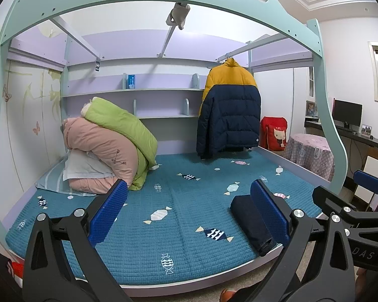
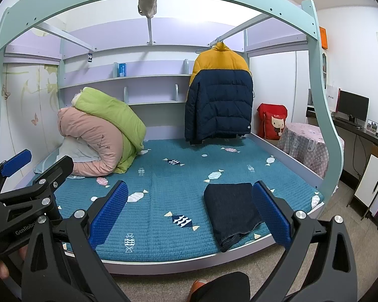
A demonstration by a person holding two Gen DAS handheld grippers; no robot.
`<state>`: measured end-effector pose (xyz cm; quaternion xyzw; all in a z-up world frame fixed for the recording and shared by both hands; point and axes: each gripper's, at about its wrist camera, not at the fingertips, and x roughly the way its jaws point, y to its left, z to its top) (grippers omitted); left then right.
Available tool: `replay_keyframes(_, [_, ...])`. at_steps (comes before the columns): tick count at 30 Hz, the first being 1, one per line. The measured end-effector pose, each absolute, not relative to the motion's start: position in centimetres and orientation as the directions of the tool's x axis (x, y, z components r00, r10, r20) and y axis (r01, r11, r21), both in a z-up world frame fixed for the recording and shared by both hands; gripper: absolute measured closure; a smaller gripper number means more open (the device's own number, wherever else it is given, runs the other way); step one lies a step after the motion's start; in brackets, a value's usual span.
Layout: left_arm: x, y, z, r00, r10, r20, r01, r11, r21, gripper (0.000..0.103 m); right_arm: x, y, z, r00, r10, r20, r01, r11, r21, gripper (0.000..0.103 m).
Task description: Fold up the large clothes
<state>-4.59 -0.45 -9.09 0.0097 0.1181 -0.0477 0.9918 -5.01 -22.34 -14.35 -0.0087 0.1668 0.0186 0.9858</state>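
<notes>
Both tongs hang wide and empty at the foot of the bed: the left gripper [image 1: 189, 216] and the right gripper [image 2: 191, 214], neither touching cloth. One folded dark garment [image 2: 230, 210] lies near the bed's [image 2: 163, 226] front right edge. One yellow-and-navy puffer jacket [image 2: 219, 98] hangs on the rail at the back, likely next; lifting it off by the shoulders with both tongs should keep it from dragging. Two rolled quilts [image 1: 108, 146], pink and green, sit far left.
</notes>
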Motion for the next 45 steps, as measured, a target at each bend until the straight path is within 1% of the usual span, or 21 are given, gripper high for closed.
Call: replay_keyframes(45, [-4.28, -0.18, -9.45, 0.967, -0.094, -0.235, 0.1, 0.995, 0.012, 0.005, -4.99, -22.29, -14.46, 0.942, 0.03, -0.334, -0.034, 0.999, -0.007, 0.008])
